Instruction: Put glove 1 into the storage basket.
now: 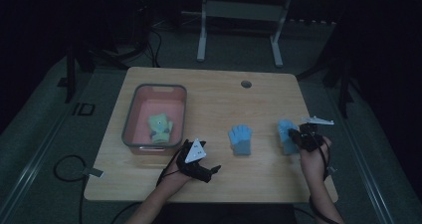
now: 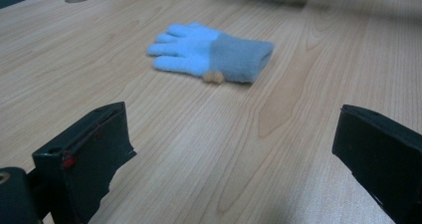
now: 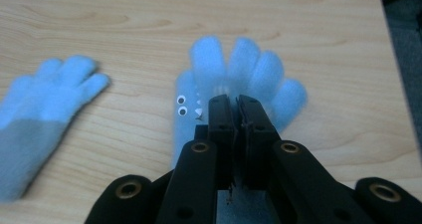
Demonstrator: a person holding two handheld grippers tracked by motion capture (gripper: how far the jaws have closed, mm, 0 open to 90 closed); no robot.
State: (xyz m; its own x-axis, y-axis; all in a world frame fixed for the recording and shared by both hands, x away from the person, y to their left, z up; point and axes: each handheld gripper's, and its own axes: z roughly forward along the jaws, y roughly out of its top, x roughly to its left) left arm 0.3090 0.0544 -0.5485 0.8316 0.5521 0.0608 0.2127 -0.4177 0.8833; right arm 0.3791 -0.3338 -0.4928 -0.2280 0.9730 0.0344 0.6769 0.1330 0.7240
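The room was pretty dark, with just a light wooden table standing out, a round cable hole near its far edge and a white metal frame on the floor behind it. At the left of the table sat a grey-rimmed bin with a reddish inside, and a yellow-green glove lay in it.

Your right gripper had its jaws clenched on a light blue glove over at the right side of the table. In the right gripper view the pads were pinched tight together on the fabric around the palm, the glove's fingers fanned out past the tips, and you could see little googly eyes stitched on just left of the jaws. In the high view that glove sat just beside your right hand, near the table's right edge.

The second blue glove, the one with the grey cuff, lay flat near the middle of the table, well apart from both grippers, with a small tan bit at the cuff.

Your left gripper was released, jaws spread wide over bare wood, nothing between them, pointing toward that middle glove. In the high view it rested near the bin's front corner.
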